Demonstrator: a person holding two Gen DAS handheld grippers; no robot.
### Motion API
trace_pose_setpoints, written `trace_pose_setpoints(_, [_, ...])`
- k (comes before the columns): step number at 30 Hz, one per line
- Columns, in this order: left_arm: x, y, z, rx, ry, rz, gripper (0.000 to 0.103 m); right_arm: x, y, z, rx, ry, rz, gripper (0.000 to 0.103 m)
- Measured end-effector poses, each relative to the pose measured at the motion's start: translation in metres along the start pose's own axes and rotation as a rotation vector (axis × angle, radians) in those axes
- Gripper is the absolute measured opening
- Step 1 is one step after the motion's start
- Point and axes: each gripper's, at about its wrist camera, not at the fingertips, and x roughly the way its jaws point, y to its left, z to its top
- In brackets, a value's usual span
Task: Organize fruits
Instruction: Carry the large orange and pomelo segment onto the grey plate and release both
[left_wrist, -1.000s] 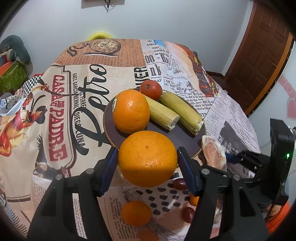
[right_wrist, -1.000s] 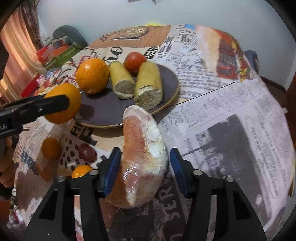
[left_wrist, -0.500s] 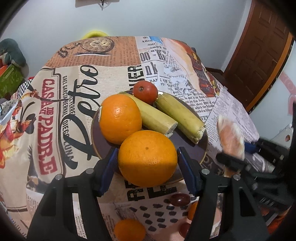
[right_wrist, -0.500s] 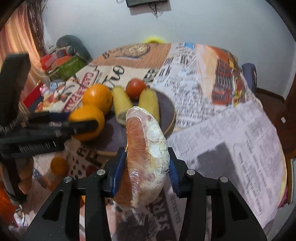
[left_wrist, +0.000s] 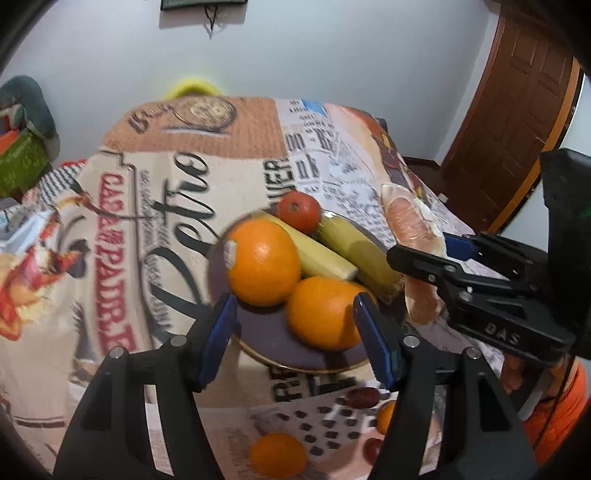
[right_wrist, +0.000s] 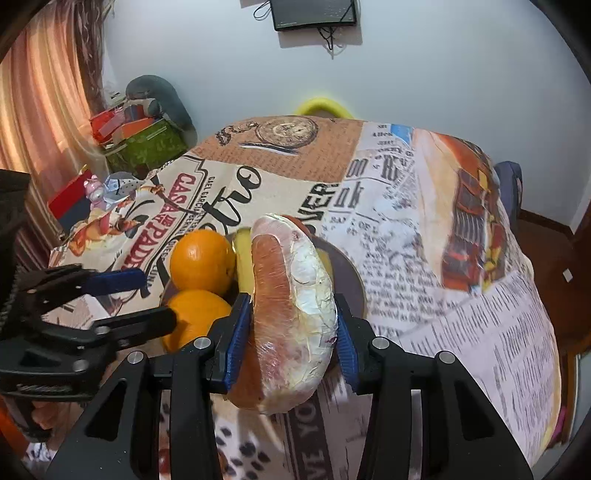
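A dark round plate (left_wrist: 269, 341) on the printed tablecloth holds two oranges (left_wrist: 263, 261) (left_wrist: 325, 313), two peeled yellow pieces (left_wrist: 317, 254) and a red tomato (left_wrist: 299, 210). My left gripper (left_wrist: 295, 338) is open above the plate's near rim, and the nearer orange rests on the plate between its fingers. My right gripper (right_wrist: 291, 343) is shut on a plastic-wrapped grapefruit wedge (right_wrist: 291, 317), held up over the plate's right side. The wedge (left_wrist: 413, 236) also shows in the left wrist view.
A small orange (left_wrist: 279, 454), another small orange (left_wrist: 386, 415) and dark red small fruits (left_wrist: 362, 397) lie on the cloth near the front. Boxes and clutter (right_wrist: 140, 140) stand off the table's left. A wooden door (left_wrist: 513, 110) is at the right.
My left gripper opened and let the orange onto the plate beside the first orange. My right gripper lifted the wrapped wedge off the cloth and brought it over toward the plate.
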Motion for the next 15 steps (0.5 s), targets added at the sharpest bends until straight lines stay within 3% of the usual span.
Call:
trace_pose_setpoints(4, [-0.007,0.016,0.003,-0.009,-0.026,0.048,0.065,0.013,0.003,0.010,-0.006,0.009,0.025,0.027])
trace_pose_setpoints(15, [0.001,0.053,0.001,-0.084,-0.015,0.086,0.065,0.027,0.001,0.020,-0.010,0.013,0.024,0.027])
